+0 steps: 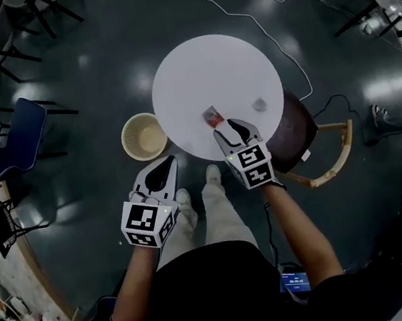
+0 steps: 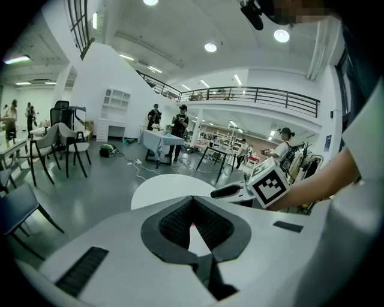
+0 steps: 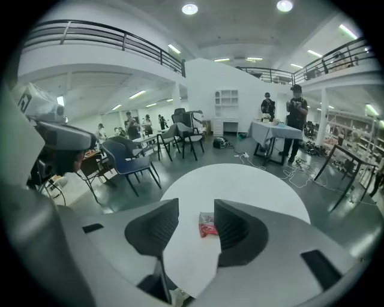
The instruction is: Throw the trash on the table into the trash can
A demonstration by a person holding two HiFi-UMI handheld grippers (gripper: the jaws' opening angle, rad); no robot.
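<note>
You are at the approach for the first pick; nothing is lifted yet. The trash can [image 1: 124, 140] stands on the floor just off the table's [image 1: 205, 76] edge at 8 o'clock. Your left gripper [image 1: 165, 165] hangs near it, short of the table, with its jaws drawn together at the tips and nothing between them.

The red wrapper [image 1: 212, 117] lies flat at 6 o'clock on the tabletop, close to the near edge. Your right gripper [image 1: 228, 132] sits just behind it with its jaws well apart and empty. In the right gripper view the wrapper [image 3: 207, 225] shows ahead through the gap, nearer the right-hand jaw, apart from both pads.

A small crumpled grey scrap [image 1: 259, 103] waits at 4 o'clock.

Next, I judge, you shift slightly to centre the wrapper, drop the tips to the surface, and close. It is thin, so it may slide away.
</note>
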